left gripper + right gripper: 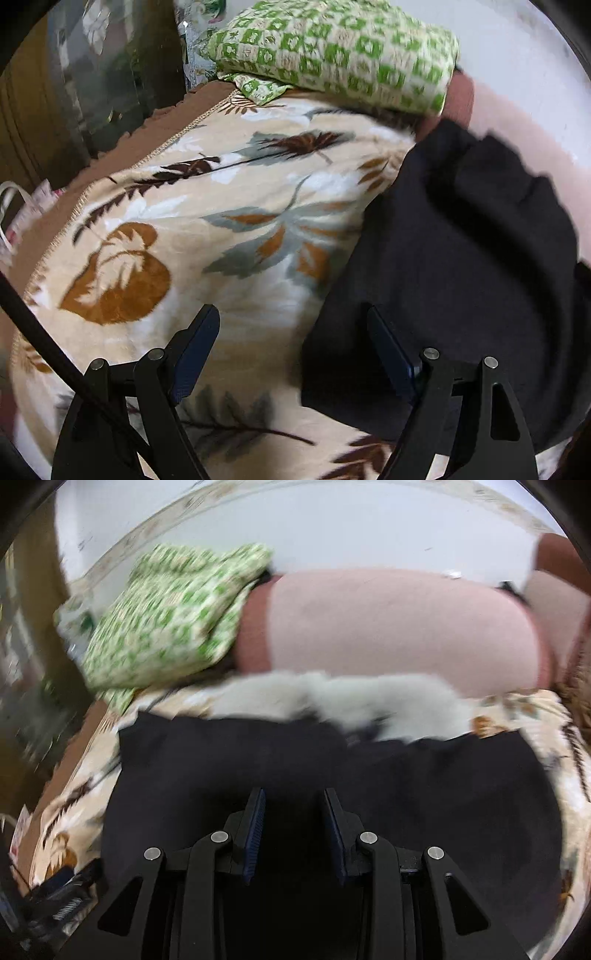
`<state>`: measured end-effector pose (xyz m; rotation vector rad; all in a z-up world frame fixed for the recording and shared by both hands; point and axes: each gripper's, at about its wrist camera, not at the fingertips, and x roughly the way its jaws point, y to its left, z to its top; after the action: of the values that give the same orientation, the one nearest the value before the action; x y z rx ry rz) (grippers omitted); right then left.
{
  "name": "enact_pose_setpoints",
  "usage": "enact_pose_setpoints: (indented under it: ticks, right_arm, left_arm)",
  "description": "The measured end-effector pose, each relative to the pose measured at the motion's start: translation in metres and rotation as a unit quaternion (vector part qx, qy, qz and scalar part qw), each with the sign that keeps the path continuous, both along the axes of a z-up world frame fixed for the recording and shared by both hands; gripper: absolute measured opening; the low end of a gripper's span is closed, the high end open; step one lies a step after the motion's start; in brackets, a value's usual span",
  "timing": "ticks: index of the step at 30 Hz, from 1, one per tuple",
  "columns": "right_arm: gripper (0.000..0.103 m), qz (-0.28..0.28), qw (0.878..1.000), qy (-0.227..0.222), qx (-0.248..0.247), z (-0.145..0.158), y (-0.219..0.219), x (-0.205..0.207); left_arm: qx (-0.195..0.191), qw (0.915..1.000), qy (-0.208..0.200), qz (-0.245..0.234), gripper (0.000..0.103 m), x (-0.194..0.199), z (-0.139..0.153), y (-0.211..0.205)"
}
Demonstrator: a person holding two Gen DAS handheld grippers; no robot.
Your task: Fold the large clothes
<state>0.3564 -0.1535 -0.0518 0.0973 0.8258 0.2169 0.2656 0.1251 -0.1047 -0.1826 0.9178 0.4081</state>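
Observation:
A large black garment lies spread on a cream leaf-patterned blanket on a bed. In the left wrist view my left gripper is wide open and empty, over the blanket at the garment's left edge. In the right wrist view the black garment fills the middle, with a pale grey patch at its far edge. My right gripper is partly open and hovers over the garment; nothing shows between its fingers. The right view is blurred.
A green-and-white patterned pillow lies at the bed's far end, also in the right wrist view. A pink pillow lies beside it against a white wall. A dark cabinet stands left of the bed.

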Motion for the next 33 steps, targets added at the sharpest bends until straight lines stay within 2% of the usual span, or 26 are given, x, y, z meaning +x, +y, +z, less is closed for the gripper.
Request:
enact_pose_setpoints:
  ticks: [2, 7, 11, 13, 16, 19, 22, 25, 29, 31, 33]
  right_arm:
    - [0.037, 0.000, 1.000, 0.004, -0.012, -0.010, 0.018, 0.007]
    - [0.042, -0.019, 0.998, 0.023, -0.059, -0.038, 0.045, 0.039]
    - [0.042, -0.024, 0.995, 0.039, -0.085, -0.039, 0.050, 0.052]
    - [0.042, -0.033, 0.997, 0.029, -0.068, -0.022, 0.047, 0.045]
    - [0.043, -0.056, 0.998, -0.023, 0.023, 0.014, 0.037, 0.017]
    - [0.043, -0.018, 0.998, -0.015, 0.059, 0.020, 0.054, 0.016]
    - [0.043, 0.009, 1.000, -0.015, 0.019, 0.010, 0.082, 0.022]
    - [0.044, 0.046, 0.998, 0.032, 0.004, -0.019, 0.114, 0.044]
    - [0.044, 0.065, 0.996, 0.064, -0.015, -0.043, 0.131, 0.069]
    - [0.044, 0.061, 0.995, 0.075, -0.002, -0.044, 0.127, 0.075]
    - [0.043, 0.054, 0.995, 0.077, 0.022, -0.031, 0.118, 0.070]
  left_arm:
    - [0.001, 1.0000, 0.002, 0.006, 0.081, -0.001, 0.000, 0.003]
    - [-0.033, 0.9992, -0.005, 0.020, 0.081, -0.004, 0.004, 0.017]
    - [-0.054, 0.9981, -0.014, 0.026, 0.081, -0.008, 0.010, 0.025]
    - [-0.063, 0.9974, -0.022, 0.029, 0.081, -0.011, 0.014, 0.028]
    - [-0.069, 0.9962, -0.039, 0.036, 0.081, -0.015, 0.022, 0.032]
    - [-0.057, 0.9963, -0.049, 0.042, 0.081, -0.018, 0.028, 0.032]
    - [-0.053, 0.9961, -0.054, 0.046, 0.081, -0.019, 0.030, 0.034]
    - [-0.064, 0.9954, -0.051, 0.049, 0.081, -0.017, 0.028, 0.040]
    - [-0.072, 0.9950, -0.047, 0.052, 0.081, -0.016, 0.023, 0.040]
    - [-0.070, 0.9954, -0.043, 0.048, 0.081, -0.013, 0.020, 0.037]
    - [-0.066, 0.9962, -0.039, 0.043, 0.081, -0.013, 0.019, 0.032]
